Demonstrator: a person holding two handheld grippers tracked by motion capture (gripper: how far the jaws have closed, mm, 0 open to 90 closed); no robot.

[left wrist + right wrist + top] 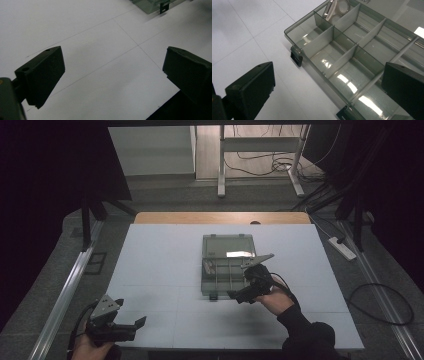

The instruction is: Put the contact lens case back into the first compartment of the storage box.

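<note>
**Box light and slick, latches the place to grab**

Box (227,265) sits open mid-counter (150,270), lid back, dividers making small bays; a pale plastic piece (337,8) lies in a far bay. I judge it thin, stiff, light and slippery, likely to skid if nudged. I'd take the front wall beside a latch (296,58). My right gripper (248,289) hovers spread at the near edge; my left gripper (125,322) waits spread, well apart.
</note>
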